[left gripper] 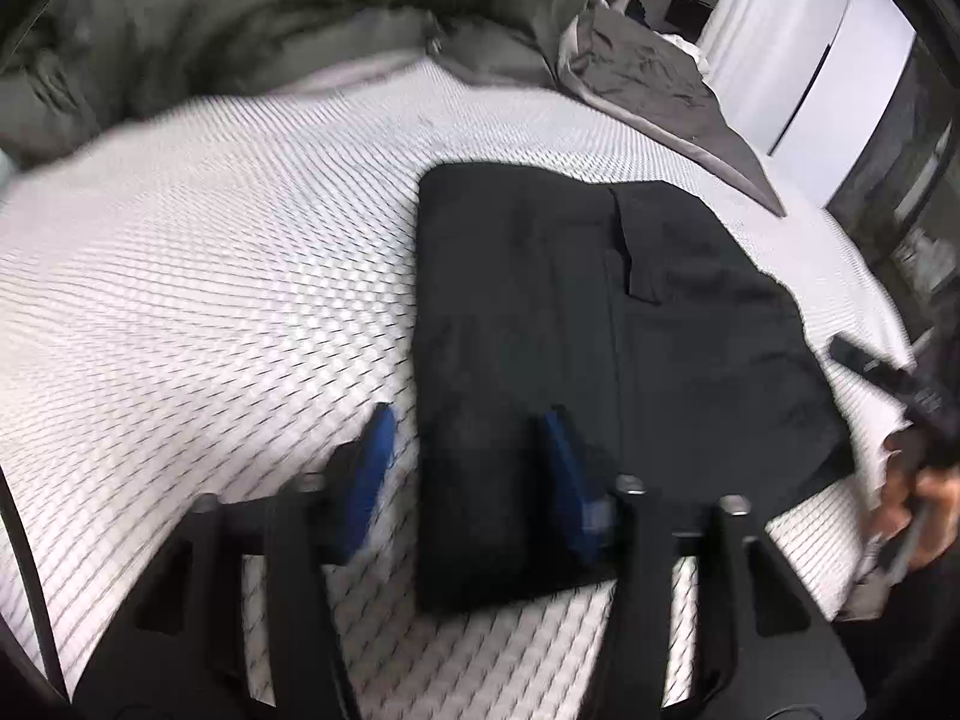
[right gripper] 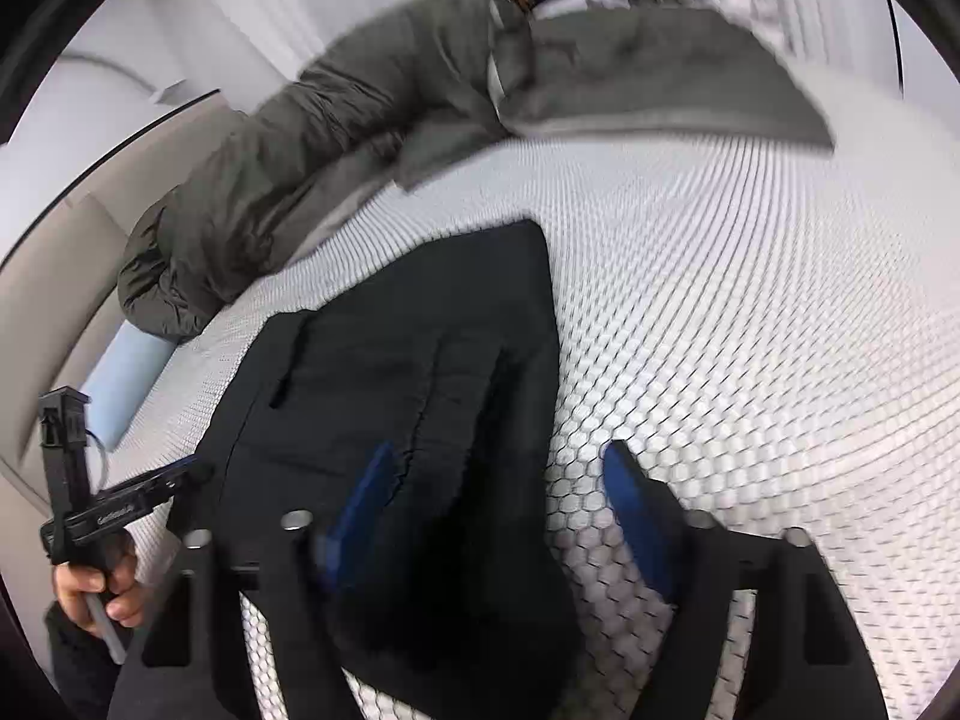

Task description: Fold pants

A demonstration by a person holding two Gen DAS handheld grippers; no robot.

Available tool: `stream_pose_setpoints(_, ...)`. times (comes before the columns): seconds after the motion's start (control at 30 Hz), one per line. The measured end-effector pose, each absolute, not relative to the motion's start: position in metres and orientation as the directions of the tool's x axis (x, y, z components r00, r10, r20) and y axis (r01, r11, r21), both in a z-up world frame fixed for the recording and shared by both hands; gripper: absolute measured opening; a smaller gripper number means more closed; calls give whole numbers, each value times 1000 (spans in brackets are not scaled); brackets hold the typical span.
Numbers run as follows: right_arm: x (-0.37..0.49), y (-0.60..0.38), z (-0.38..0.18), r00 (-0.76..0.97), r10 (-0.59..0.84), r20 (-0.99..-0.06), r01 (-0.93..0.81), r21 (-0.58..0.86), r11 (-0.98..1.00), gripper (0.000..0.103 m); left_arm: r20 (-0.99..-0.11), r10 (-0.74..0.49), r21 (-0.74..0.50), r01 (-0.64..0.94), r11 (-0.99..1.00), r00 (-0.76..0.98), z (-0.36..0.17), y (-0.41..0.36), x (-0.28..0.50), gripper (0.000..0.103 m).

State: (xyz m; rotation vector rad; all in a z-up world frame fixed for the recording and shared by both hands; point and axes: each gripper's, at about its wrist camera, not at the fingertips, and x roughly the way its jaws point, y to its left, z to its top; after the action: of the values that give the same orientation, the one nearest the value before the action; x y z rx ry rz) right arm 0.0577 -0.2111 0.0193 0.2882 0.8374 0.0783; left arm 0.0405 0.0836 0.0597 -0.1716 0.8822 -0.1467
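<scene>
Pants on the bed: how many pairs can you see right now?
1. One pair of dark pants, folded flat on the white patterned mattress, in front of both grippers. More clothing could be hidden under the grey duvet.

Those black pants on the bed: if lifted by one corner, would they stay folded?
Probably not. The pants lie flat and limp in soft layers, so they would likely sag and unfold. Pushed across the textured mattress cover, they might bunch rather than slide. They look light.
</scene>
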Motion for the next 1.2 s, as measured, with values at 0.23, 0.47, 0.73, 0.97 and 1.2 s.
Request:
stream_pose_setpoints(0.23,4,-197,42,785,176,-594,-43,232,972,103,-570,-115,-103,68,992,814,86,53,-35,102)
stream_pose_setpoints(0.47,-56,-179,61,854,244,-459,-158,218,963,103,-460,-90,-111,44,993,883,80,39,-93,102)
stream_pose_setpoints(0.73,-86,-156,52,872,205,-444,-180,99,979,103,-424,-61,-125,8,992,904,44,46,-126,102)
stream_pose_setpoints(0.97,-93,-143,47,875,207,-438,-208,47,977,103,-429,-61,-114,13,993,901,32,50,-121,102)
stream_pose_setpoints(1.2,-94,-135,50,876,229,-425,-233,43,971,103,-426,-62,-113,15,994,903,30,50,-118,102)
